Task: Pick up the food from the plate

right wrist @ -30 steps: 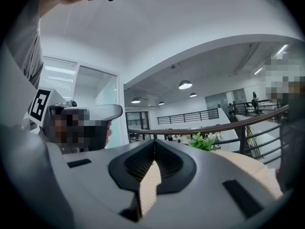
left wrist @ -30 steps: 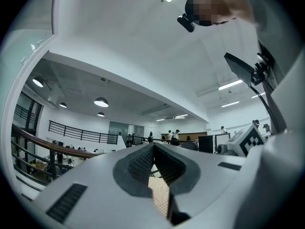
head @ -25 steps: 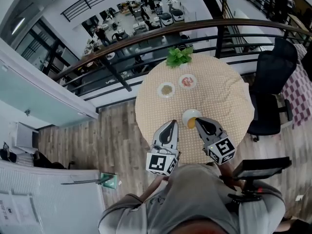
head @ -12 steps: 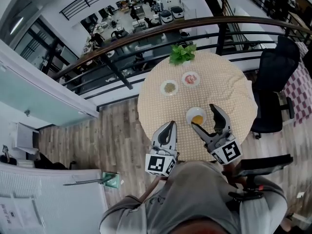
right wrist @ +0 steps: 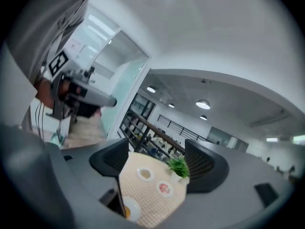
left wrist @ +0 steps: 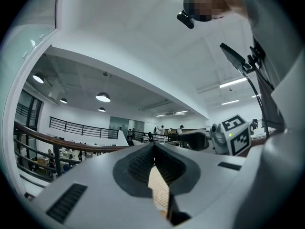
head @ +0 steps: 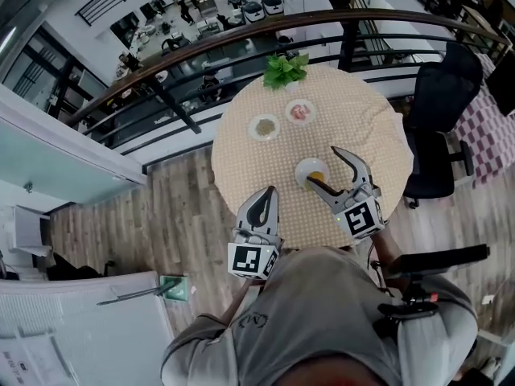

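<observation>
since a second ago the right gripper point(head: 322, 166) has gone from pinched shut at the plate's edge to spread wide, and its jaws are opening at this moment with nothing gripped between them; in its own view only the table top shows in the gap. orange food point(head: 319, 176) lies on a white plate point(head: 302, 166) near the person's edge of the round table point(head: 366, 127), which has a tan checked cover. one jaw tip of the right gripper reaches over the near side of the plate, close to the food, while the other stands off to the plate's right; whether the near tip touches the plate cannot be told. the left gripper point(head: 268, 193) is as before, held at the table's near edge with its jaws pressed together and empty. farther across the table sit two small dishes point(head: 264, 126) side by side, and a green plant point(head: 286, 69) stands at the far edge beside a dark railing point(head: 201, 59). a black chair point(head: 438, 135) stands at the table's right.
</observation>
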`<state>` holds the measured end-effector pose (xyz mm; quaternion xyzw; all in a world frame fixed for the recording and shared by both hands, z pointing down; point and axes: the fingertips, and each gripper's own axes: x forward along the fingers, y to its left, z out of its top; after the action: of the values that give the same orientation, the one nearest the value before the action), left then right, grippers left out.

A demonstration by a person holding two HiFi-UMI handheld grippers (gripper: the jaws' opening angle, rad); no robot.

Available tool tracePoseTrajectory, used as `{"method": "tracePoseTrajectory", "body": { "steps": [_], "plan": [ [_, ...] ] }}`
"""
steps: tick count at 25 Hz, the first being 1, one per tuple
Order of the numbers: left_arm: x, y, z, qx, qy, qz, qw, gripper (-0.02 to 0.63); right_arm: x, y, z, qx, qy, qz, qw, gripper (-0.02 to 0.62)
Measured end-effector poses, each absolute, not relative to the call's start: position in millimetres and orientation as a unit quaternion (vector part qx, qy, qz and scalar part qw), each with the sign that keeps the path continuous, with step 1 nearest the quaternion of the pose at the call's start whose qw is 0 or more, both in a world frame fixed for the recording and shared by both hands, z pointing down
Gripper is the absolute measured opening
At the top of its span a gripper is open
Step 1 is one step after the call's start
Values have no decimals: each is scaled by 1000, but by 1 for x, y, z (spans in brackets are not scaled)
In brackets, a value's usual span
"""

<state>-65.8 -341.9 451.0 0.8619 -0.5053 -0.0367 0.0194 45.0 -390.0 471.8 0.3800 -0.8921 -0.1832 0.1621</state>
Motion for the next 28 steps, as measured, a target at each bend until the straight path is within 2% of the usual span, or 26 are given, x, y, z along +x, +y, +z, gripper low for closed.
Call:
{"method": "tracePoseTrajectory", "body": {
  "steps": [4, 10, 17, 28],
  "plan": [
    [-78, -337, 462, 854, -518, -30, 29, 11, 46, -408, 537, 324, -858, -250, 311, 350],
    [-97, -327, 472, 838, -543, -29, 46, 11, 35, -414, 631, 202, -826, -284, 444, 350],
    [-113, -323, 464, 828, -559, -31, 39, 11, 28, -417, 714, 102, -798, -287, 520, 350],
    [-119, -325, 469, 819, -572, -20, 45, 11, 47, -430, 836, -6, -748, -276, 603, 350]
  ]
}}
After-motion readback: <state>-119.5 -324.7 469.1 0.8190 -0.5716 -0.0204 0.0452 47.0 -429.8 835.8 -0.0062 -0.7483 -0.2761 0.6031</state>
